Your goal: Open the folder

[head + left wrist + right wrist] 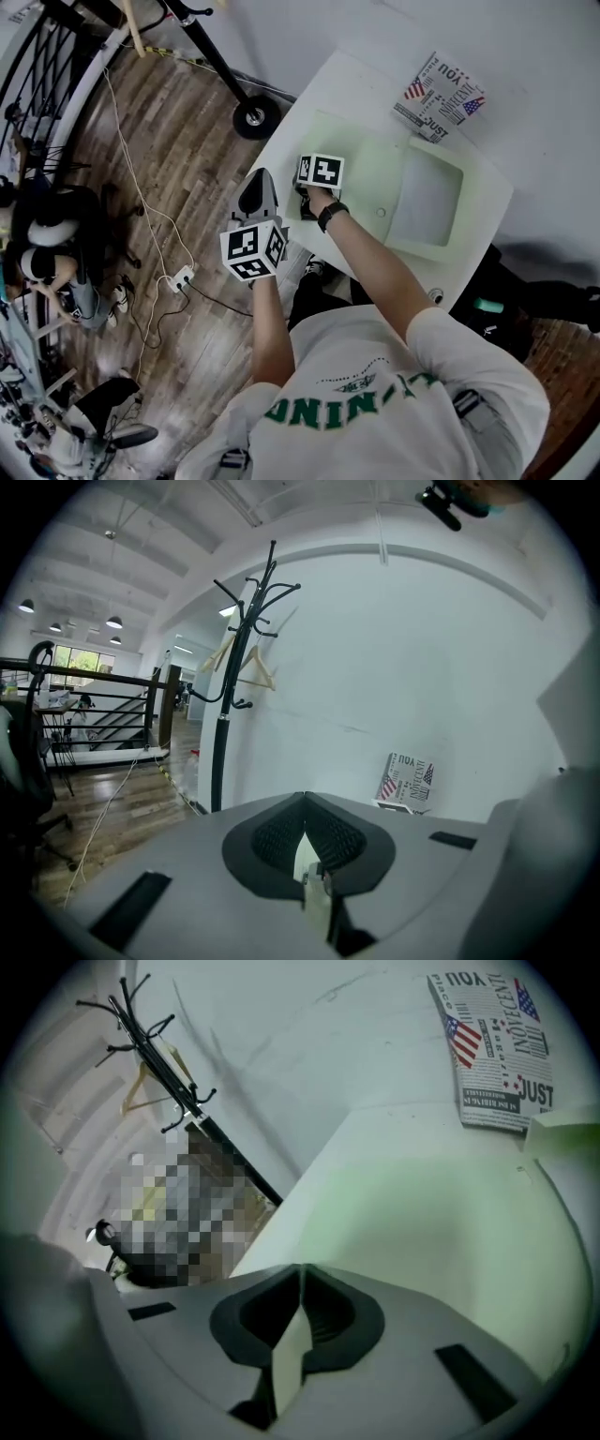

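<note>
A pale green folder (375,178) with a clear window lies flat and closed on the white table (328,80). My right gripper (320,172) hangs over the folder's left end, its jaws hidden under the marker cube. In the right gripper view its tips (302,1269) meet with nothing gripped, and the green cover (450,1241) spreads out close beneath. My left gripper (262,175) floats off the table's left corner over the floor. In the left gripper view its jaws (305,797) are shut and empty, pointing across the table at the wall.
A box printed with flags and words (439,96) (495,1049) (405,782) stands at the table's far edge by the wall. A black coat stand (234,696) rises left of the table, base (255,114). A power strip (181,277) and cables cross the wooden floor.
</note>
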Demonstrator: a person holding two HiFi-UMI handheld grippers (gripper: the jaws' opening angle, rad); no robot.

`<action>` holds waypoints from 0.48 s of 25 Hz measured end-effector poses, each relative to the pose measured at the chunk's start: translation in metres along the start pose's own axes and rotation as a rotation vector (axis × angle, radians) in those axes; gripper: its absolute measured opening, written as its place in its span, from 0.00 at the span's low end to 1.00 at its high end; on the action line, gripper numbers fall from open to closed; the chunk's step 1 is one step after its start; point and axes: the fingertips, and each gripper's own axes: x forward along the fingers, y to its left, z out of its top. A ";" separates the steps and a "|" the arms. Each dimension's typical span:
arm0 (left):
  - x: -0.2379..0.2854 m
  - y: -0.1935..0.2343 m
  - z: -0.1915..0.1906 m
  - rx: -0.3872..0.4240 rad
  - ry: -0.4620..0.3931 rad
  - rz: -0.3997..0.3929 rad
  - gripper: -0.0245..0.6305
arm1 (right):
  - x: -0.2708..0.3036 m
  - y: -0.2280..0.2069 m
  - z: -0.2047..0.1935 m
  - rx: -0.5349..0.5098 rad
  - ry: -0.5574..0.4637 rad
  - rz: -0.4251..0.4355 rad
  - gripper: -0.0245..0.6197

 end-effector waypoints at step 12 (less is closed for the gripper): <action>-0.014 -0.004 -0.006 0.023 0.020 0.002 0.06 | 0.024 -0.018 -0.018 -0.012 0.029 -0.031 0.06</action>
